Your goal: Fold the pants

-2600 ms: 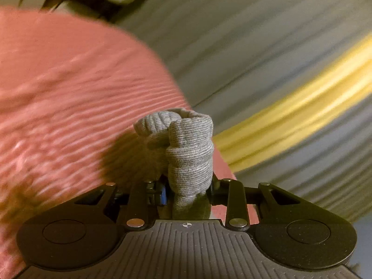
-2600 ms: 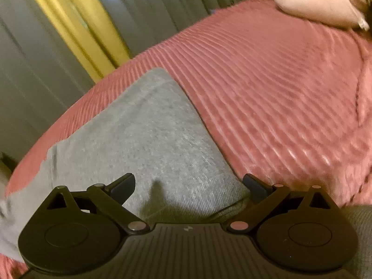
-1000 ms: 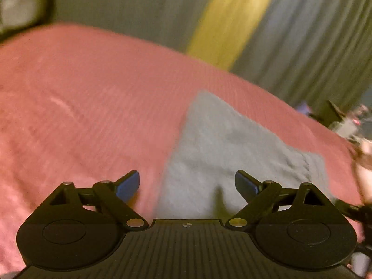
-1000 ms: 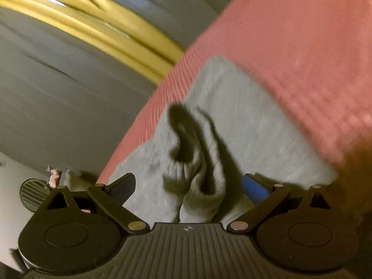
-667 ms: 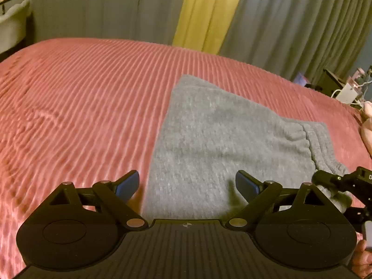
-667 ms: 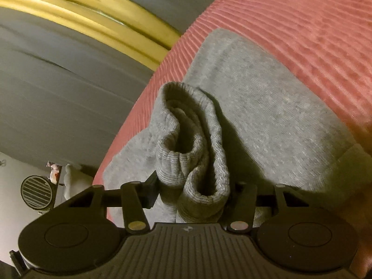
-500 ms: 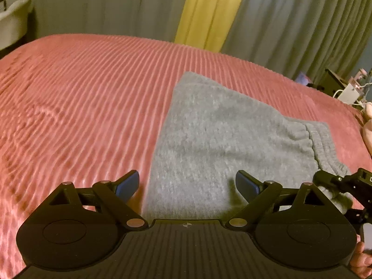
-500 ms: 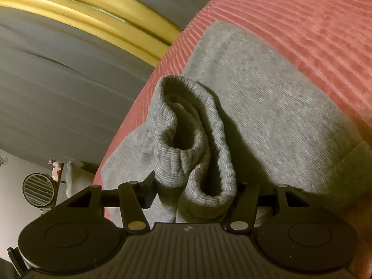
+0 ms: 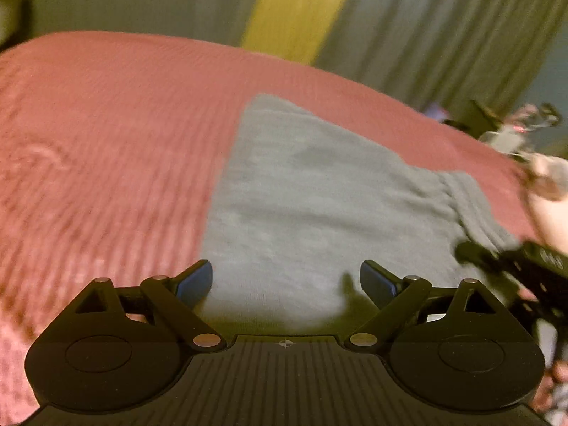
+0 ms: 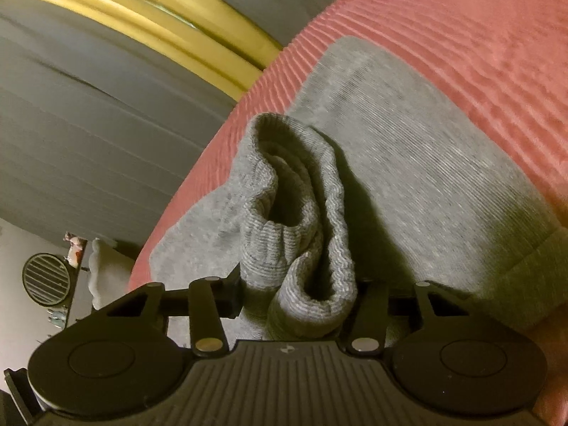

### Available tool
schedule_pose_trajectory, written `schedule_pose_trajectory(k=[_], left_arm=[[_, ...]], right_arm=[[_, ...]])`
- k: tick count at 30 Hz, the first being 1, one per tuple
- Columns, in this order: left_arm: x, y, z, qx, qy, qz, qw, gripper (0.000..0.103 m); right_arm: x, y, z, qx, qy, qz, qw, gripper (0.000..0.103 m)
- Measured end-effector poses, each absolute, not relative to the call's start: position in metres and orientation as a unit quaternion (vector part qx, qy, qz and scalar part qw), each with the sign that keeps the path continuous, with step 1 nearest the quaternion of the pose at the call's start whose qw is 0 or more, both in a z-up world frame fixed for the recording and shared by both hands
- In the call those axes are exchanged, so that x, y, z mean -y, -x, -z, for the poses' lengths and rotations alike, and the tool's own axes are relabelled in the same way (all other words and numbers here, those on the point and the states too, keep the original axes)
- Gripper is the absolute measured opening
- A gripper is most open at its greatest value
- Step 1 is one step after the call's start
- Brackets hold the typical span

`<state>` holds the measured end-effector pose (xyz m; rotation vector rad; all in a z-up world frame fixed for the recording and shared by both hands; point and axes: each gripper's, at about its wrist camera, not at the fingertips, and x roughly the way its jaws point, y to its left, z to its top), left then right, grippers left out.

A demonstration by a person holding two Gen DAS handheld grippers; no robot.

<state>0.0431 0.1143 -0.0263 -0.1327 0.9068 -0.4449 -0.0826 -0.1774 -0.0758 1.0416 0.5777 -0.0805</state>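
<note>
Grey pants (image 9: 319,195) lie folded on a pink ribbed bedspread (image 9: 106,135). Their ribbed waistband (image 9: 472,206) is at the right in the left wrist view. My left gripper (image 9: 285,280) is open and empty, just above the near edge of the pants. My right gripper (image 10: 298,294) is shut on the bunched ribbed waistband (image 10: 294,220) and holds it slightly raised; the rest of the pants (image 10: 408,149) lies flat beyond. The right gripper also shows at the right edge of the left wrist view (image 9: 514,266).
Grey curtains (image 9: 443,35) and a yellow curtain (image 9: 298,10) hang behind the bed. A round fan (image 10: 46,278) stands off the bed's far side. Small items (image 9: 497,124) sit on a stand at the right. The person's hand (image 9: 550,195) is at the right edge.
My right gripper closed on the waistband and has lifted it a little. My left gripper stayed open and shifted slightly; its view is now blurred by motion.
</note>
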Motion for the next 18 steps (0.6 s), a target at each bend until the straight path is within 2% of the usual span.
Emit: schedule_pose_trajectory(k=[7, 11, 18], left_arm=[[-0.11, -0.017, 0.015, -0.381, 0.055, 0.31, 0.869, 0.095], [-0.096, -0.006, 0.016, -0.376, -0.005, 0.284, 0.882, 0.095], [-0.068, -0.026, 0.047, -0.457, -0.108, 0.145, 0.871, 0.097]], right_arm=[[0.163, 0.074, 0.027, -0.209, -0.505, 0.016, 0.837, 0.045], [0.155, 0.067, -0.002, -0.187, -0.504, -0.001, 0.843, 0.044], [0.16, 0.082, -0.03, -0.142, -0.533, -0.025, 0.834, 0.044]])
